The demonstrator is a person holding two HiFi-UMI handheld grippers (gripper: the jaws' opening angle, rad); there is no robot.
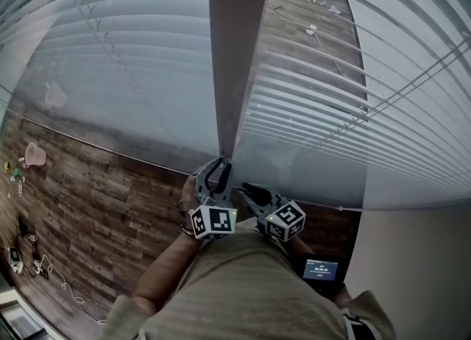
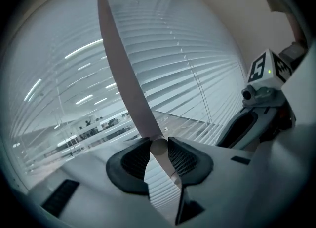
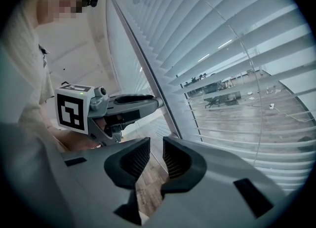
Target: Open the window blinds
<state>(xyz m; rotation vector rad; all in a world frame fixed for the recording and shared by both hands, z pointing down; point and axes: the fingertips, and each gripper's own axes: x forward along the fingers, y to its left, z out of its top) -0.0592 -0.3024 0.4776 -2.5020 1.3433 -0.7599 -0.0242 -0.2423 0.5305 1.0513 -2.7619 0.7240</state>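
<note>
**newb:** One question: why's the left gripper (image 2: pixel 159 149) clamped on that wand (image 2: pixel 122 69)?

**slatfan:** Guessing a twist tilts the blinds (image 1: pixel 316 121) hanging right ahead. Right gripper (image 3: pixel 157 159) waits alongside, jaws slightly apart, empty.

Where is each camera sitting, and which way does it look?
Head view: on the person's head, looking down at the blinds; forearm, shirt, left claw and right claw show.
Left gripper view: on the left claw, looking along its jaws at the wand they grip; the right claw shows.
Right gripper view: on the right claw, facing the blinds; the left claw and the person's sleeve show.
Shared: both gripper views see the wand.
</note>
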